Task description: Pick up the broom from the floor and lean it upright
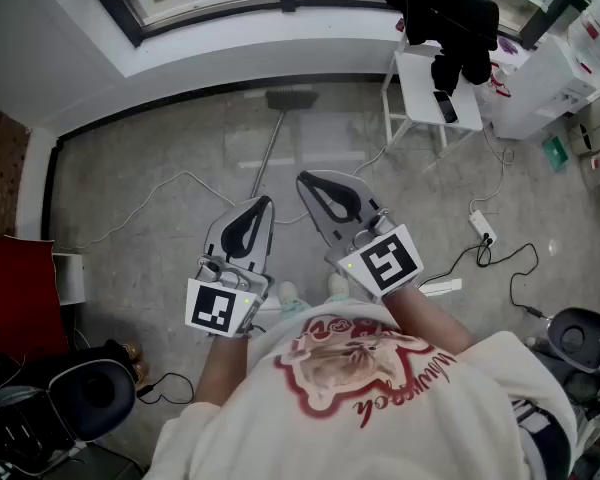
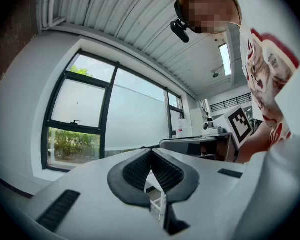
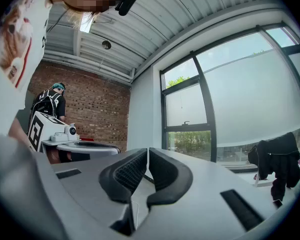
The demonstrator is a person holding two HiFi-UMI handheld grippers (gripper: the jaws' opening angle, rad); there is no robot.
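Note:
The broom (image 1: 268,153) lies on the grey floor in the head view, its flat grey head (image 1: 291,98) near the wall under the window and its thin handle running back toward me. My left gripper (image 1: 264,202) is held level above the handle's near end, shut, with nothing between its pads. My right gripper (image 1: 303,179) is just right of the handle, also shut and holding nothing. In the left gripper view the left gripper (image 2: 151,152) has its jaws meeting at the tips, facing the window. The right gripper (image 3: 146,150) in its own view looks the same.
A white chair (image 1: 435,93) draped with black clothing (image 1: 450,18) stands at the back right. A power strip (image 1: 482,228) and cables (image 1: 160,193) trail over the floor. A black office chair (image 1: 90,398) is at the near left. Another person (image 3: 52,101) stands by the brick wall.

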